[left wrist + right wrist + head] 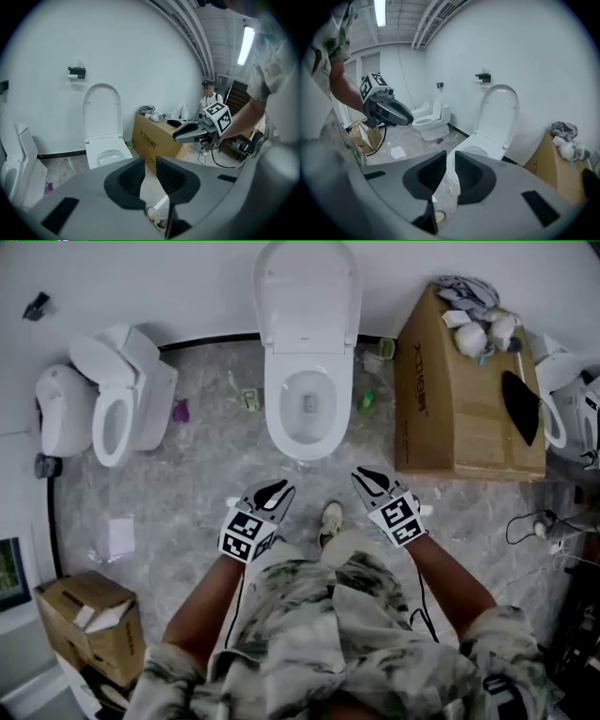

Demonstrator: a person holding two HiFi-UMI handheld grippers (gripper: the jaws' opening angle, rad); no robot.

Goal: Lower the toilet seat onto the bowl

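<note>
The white toilet (305, 413) stands against the back wall, its seat and lid (307, 292) raised upright above the open bowl. Both grippers hover well short of it, over the person's legs. My left gripper (274, 491) has its jaws a narrow gap apart with nothing between them, and my right gripper (370, 478) stands the same way, empty. In the left gripper view the raised seat (102, 110) and bowl (108, 157) lie far beyond the jaws (150, 165). The right gripper view shows the seat (499, 112) beyond its jaws (450, 161).
A big cardboard box (464, 404) with cloths and small items on top stands right of the toilet. A smaller toilet (117, 404) sits at the left, a small open box (89, 615) at lower left. Litter lies by the toilet's base; a cable (534, 526) runs at right.
</note>
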